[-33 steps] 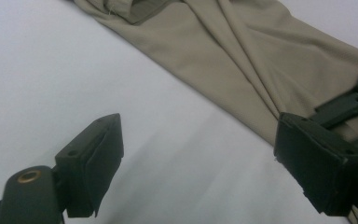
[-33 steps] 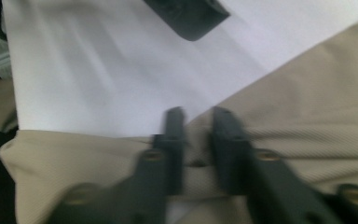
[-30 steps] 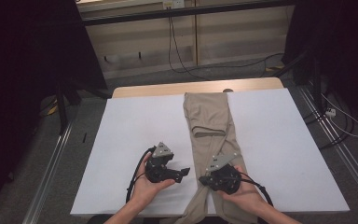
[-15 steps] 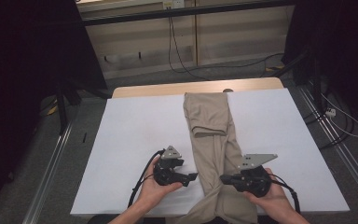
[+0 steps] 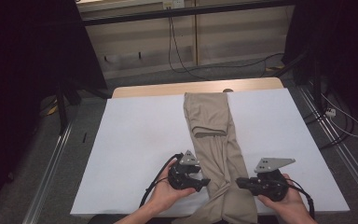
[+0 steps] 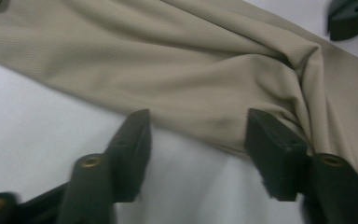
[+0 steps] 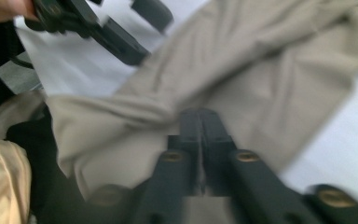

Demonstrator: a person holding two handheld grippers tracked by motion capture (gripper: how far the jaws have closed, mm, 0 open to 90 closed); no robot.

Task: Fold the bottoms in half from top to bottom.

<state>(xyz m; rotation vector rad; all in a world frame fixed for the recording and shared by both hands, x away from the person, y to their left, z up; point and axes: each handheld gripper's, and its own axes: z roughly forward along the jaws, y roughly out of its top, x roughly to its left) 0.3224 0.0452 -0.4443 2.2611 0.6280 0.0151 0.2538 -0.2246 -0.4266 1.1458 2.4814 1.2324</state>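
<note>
The folded pair of beige cotton trousers (image 5: pixel 216 154) lies lengthwise down the middle of the white sheet-covered surface (image 5: pixel 135 140), its near end pinched into a narrow bunch close to the front edge and spilling over it. The left gripper (image 5: pixel 205 183) sits just beside the cloth's left edge; its jaws stand apart and have just been closing, with the trousers' edge (image 6: pixel 205 93) at their tips but not pinched. The right gripper (image 5: pixel 240 183) reaches the bunch from the other side; its jaws are nearly together, have just been opening, and whether they pinch fabric (image 7: pixel 242 88) I cannot tell.
</note>
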